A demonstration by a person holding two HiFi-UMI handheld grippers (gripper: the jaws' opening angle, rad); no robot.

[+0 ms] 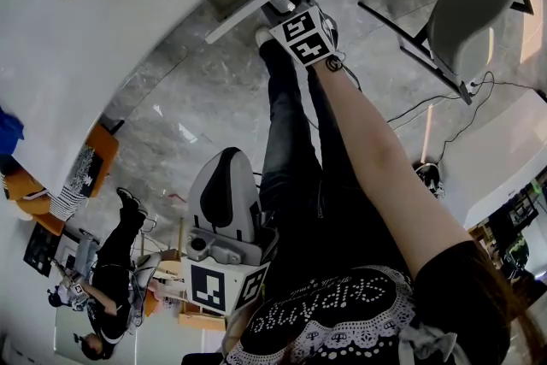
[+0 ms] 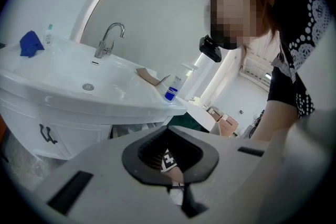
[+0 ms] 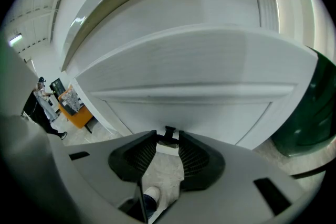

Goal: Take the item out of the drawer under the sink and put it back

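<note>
White drawer front (image 3: 199, 76) under the counter fills the right gripper view. Right gripper (image 3: 167, 136) is at its near face, jaws narrowed onto the small dark handle (image 3: 170, 130), with a ribbed pad touching it on each side. Can't tell if the drawer is pulled out at all. The item isn't visible in any view, so its place can't be told.

In the head view the right arm reaches far forward to the drawer. Left gripper (image 2: 168, 128) hangs low, near the person's legs and well apart from the cabinet. Its jaw tips meet, with nothing between them; only a hollow shows between the bowed pads.

The left gripper view looks up at the white sink (image 2: 63, 68). Chrome faucet (image 2: 109, 39) stands on the far rim. A blue cloth (image 2: 30, 43) is at the far left. A bottle with a blue label (image 2: 173, 86) stands upright on the right edge, with a brown cardboard scrap (image 2: 149, 76) just left of it. Grey marbled floor (image 1: 214, 98). A grey chair (image 1: 474, 8) is far right. Another person (image 1: 111, 269) stands at the left.
</note>
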